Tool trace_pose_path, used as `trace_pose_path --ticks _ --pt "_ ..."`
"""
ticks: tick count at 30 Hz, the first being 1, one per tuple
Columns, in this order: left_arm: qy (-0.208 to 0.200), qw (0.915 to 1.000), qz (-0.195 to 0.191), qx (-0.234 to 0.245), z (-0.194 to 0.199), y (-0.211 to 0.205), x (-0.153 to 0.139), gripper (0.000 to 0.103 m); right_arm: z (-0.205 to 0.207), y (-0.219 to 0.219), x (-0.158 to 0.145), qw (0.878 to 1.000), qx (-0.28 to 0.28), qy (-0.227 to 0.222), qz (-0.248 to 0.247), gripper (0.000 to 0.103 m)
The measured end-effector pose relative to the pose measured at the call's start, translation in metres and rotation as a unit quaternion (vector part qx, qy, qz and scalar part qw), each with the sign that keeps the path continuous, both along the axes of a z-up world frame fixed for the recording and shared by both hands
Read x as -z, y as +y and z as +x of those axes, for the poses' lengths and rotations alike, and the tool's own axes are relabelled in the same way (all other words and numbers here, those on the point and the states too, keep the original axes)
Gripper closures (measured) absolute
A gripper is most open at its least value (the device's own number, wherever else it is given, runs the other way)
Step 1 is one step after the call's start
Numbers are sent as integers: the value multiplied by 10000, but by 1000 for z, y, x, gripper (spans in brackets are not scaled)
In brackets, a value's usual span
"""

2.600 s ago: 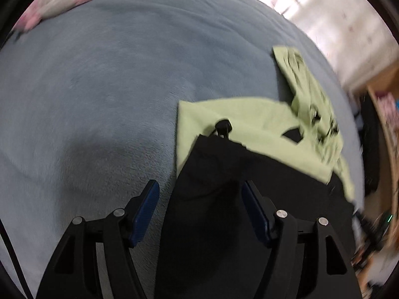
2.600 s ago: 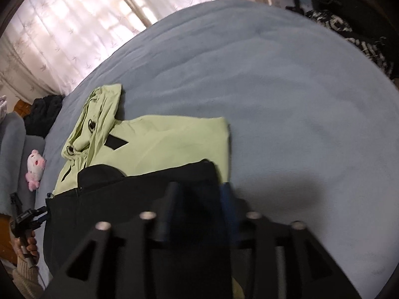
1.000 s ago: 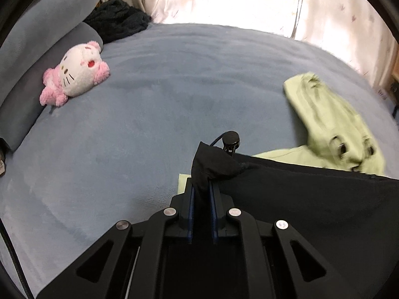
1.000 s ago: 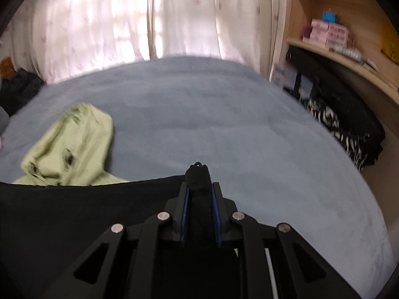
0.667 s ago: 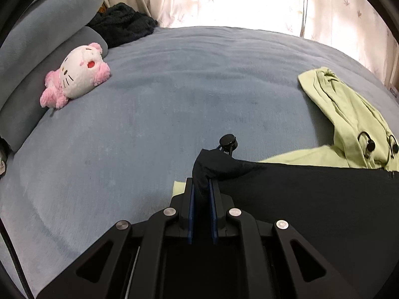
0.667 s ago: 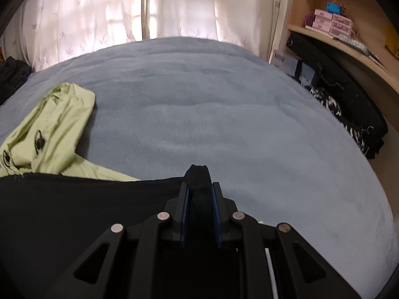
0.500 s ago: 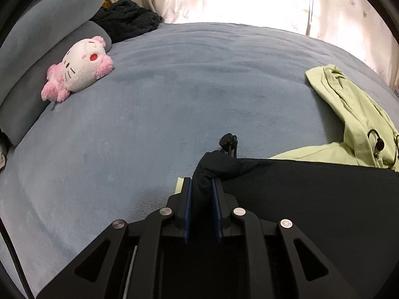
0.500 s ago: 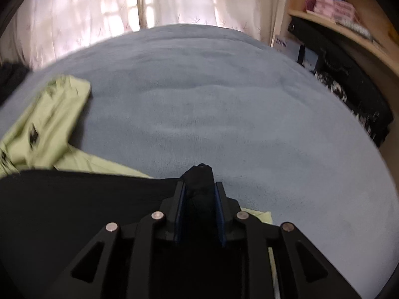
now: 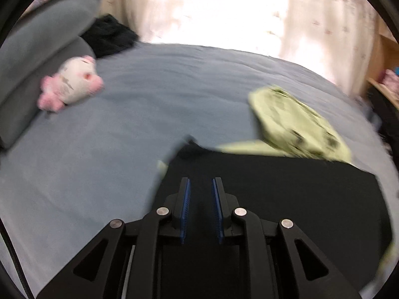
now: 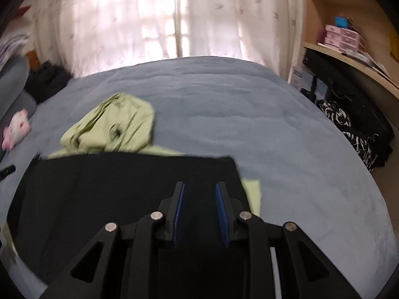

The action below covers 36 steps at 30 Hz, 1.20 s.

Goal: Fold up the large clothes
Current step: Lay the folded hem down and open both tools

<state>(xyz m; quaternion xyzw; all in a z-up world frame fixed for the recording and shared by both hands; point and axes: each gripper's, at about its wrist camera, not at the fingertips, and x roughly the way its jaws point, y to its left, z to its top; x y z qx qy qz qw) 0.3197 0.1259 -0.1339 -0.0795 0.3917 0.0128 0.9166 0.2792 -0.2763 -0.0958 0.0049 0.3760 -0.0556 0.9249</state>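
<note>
A light green hooded jacket with a black lining lies on the grey-blue bed. Its black folded-over part [image 9: 286, 189] covers the body, and the green hood [image 9: 296, 122] sticks out beyond it. The black part [image 10: 119, 189] and the hood [image 10: 112, 124] also show in the right wrist view. My left gripper [image 9: 200, 183] is open and empty above the black part's left corner. My right gripper [image 10: 199, 186] is open and empty above its right corner. A strip of green [image 10: 253, 194] shows beside the right corner.
A pink and white plush toy [image 9: 72, 83] lies at the left by a grey cushion [image 9: 37, 57]. A dark bundle [image 9: 109, 37] sits at the back by the curtains. At the right stand wooden shelves [image 10: 349, 47] and dark patterned clothing [image 10: 349, 129] beyond the bed's edge [image 10: 369, 174].
Both grippers were shut on the black corners half a second ago. Now both have opened, let the fabric go, and pulled back and up. The black part lies flat on the jacket.
</note>
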Motion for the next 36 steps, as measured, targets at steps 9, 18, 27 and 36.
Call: trace_pose_path --ticks 9,18,27,36 --pt "935 9861 126 1366 -41 -105 49 82 -16 92 64 9807 -1507 824 931 78" --pt "937 9916 141 878 24 -99 52 80 68 79 78 9871 -902 903 963 81" --pt "910 9928 598 -508 65 -3 73 56 104 -36 86 9917 826 908 -382 81" --pt "902 9912 110 -966 48 49 81 37 84 -85 80 9852 1419 928 -249 81"
